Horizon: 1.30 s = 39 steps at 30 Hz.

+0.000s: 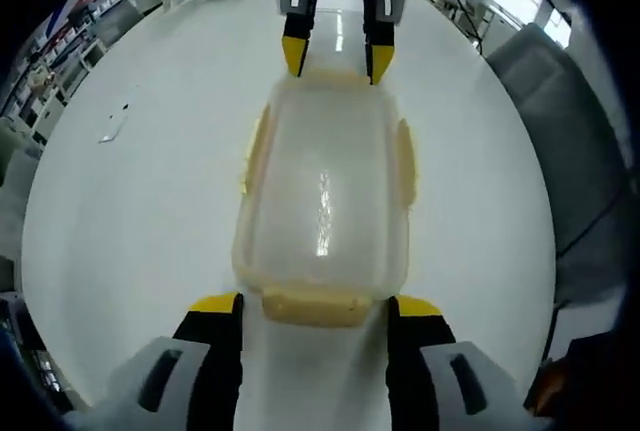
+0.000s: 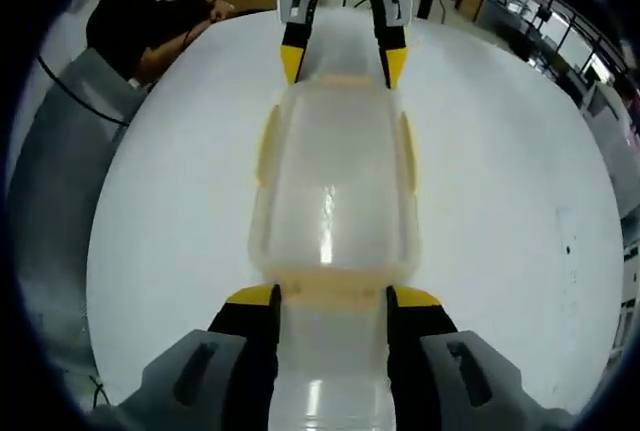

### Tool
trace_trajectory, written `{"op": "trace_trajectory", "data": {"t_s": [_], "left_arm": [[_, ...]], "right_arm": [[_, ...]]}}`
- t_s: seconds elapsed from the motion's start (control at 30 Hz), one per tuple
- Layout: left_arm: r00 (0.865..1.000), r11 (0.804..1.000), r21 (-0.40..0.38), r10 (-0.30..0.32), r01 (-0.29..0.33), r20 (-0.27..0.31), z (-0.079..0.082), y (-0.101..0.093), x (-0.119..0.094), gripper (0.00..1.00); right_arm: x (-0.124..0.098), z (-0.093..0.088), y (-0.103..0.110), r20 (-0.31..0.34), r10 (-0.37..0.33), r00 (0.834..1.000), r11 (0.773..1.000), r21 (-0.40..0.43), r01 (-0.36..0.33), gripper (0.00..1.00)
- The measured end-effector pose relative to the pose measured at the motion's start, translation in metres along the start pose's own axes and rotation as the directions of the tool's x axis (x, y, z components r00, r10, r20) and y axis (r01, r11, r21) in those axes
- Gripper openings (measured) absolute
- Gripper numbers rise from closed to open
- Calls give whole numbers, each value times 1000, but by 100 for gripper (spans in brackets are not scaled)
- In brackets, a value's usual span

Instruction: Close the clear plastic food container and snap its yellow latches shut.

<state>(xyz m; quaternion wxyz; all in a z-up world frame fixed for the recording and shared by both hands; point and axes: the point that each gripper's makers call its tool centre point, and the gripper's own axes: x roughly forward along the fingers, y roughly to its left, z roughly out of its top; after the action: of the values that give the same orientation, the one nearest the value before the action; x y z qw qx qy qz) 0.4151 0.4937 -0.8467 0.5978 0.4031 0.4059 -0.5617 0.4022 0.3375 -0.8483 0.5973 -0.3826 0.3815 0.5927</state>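
Two tools, container (image 1: 322,216) between, end to end

The container (image 1: 322,213) lies lengthwise at the frame's centre on a white table (image 1: 150,221), lid on, with pale yellow latches along both long sides and at its ends. The left gripper (image 1: 315,304) rises from the bottom edge, its yellow-tipped jaws spread either side of the near end latch (image 1: 315,306). The right gripper (image 1: 338,53) reaches down from the top centre, jaws apart at the far end.

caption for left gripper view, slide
Two open grippers flank opposite ends of a lidded clear plastic container with yellow latches.
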Motion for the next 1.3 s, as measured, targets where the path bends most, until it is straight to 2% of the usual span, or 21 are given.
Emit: {"op": "trace_trajectory", "data": {"t_s": [0.13,0.33,0.5,0.6,0.77,0.93,1.07,1.3], "left_arm": [[1000,999,34,-16,16,5,1,-5,0,44],[1000,999,34,-17,17,13,0,-7,0,43],[1000,999,41,-19,18,12,0,-8,-1,41],[1000,999,31,-21,20,10,0,-10,-2,34],[1000,999,40,-20,20,-1,0,-12,-2,34],[1000,999,35,-20,20,-4,0,-12,-1,34],[999,999,35,-20,21,-41,2,-11,0,34],[997,999,34,-18,20,-70,0,-10,0,35]], "right_arm": [[0,0,0,-5,-1,1000,1000,6,2,39],[0,0,2,-13,-12,1000,999,46,12,39],[0,0,4,-19,-8,1000,999,31,9,39],[-1,0,5,-33,4,999,1000,-7,-5,39],[0,1,4,-56,-2,998,1000,1,2,39],[0,1,5,-52,-1,999,1000,8,1,38],[0,1,4,-52,2,999,1000,14,-1,37],[0,0,5,-63,0,998,1000,22,1,37]]}}
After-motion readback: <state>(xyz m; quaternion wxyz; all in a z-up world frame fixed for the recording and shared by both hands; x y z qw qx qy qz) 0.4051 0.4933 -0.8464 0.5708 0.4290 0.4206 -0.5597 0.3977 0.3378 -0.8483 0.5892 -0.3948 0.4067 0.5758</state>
